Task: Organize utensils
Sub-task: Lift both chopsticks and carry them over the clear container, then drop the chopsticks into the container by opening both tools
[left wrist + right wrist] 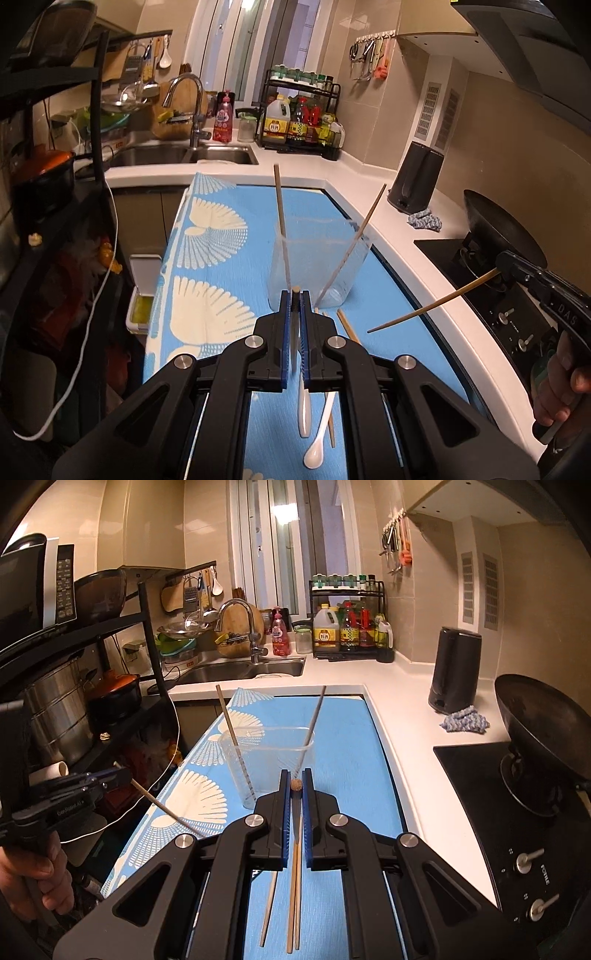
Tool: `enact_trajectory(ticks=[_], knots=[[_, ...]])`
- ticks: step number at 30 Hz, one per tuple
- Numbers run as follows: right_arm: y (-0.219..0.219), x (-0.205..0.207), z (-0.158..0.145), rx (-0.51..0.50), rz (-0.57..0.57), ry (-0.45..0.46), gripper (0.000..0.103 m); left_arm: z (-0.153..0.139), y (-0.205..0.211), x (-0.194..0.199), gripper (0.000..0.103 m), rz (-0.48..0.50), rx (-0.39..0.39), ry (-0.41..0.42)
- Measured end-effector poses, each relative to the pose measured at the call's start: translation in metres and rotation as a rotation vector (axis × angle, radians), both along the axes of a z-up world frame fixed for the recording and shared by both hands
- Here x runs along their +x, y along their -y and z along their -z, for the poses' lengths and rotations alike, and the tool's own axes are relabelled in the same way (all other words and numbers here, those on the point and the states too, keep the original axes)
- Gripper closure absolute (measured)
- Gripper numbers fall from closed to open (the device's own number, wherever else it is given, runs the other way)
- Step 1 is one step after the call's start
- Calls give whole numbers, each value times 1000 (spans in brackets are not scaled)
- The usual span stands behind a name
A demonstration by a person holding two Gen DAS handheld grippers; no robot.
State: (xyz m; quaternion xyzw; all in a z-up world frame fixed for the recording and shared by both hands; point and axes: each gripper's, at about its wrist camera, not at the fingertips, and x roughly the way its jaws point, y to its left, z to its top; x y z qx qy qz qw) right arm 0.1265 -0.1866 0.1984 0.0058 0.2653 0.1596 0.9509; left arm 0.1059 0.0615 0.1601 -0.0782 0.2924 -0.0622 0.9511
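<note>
Nearest the left wrist camera, two white spoons (308,424) lay on the blue patterned mat (221,258), handles pointing away, with loose chopsticks (347,328) beside them. Above these the left gripper (295,295) had its jaws drawn in to a narrow gap around one chopstick (295,291), seen end-on between the blue pads. From the right wrist view that same stick (166,808) slanted down from the left gripper (125,775) toward the mat.

The right gripper (295,783) was likewise pinched nearly closed on a chopstick (296,784) whose blunt end showed between its pads. Below it three more chopsticks (293,886) lay roughly parallel on the mat. In the left wrist view, the right gripper (498,269) held its stick (432,302) angled downward, the tip hanging just above the mat, to the right of the cup, though how close it came was hard to judge through the fisheye.

Just beyond both grippers stood a clear plastic cup (317,266), upright on the mat, with two chopsticks (280,206) already leaning inside it, one toward each side of the rim.

Farther off, on the white counter (388,229), sat a black kettle (415,177) with a blue cloth (424,221) by it, and a dark wok (495,225) on the stove. At the back were the sink (184,155), its tap (188,107), and a rack of bottles (303,118).
</note>
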Motion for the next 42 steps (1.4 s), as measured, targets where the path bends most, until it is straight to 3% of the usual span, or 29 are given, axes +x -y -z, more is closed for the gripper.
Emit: enact_trajectory(ticks=[13, 30, 42], knots=[[-25, 14, -24, -45, -37, 27, 97, -28, -1, 21, 98, 5, -2, 40], [-30, 55, -73, -20, -100, -41, 97, -66, -6, 51, 98, 4, -29, 64], [-38, 90, -126, -13, -99, 32, 97, -145, 0, 85, 98, 10, -14, 179]])
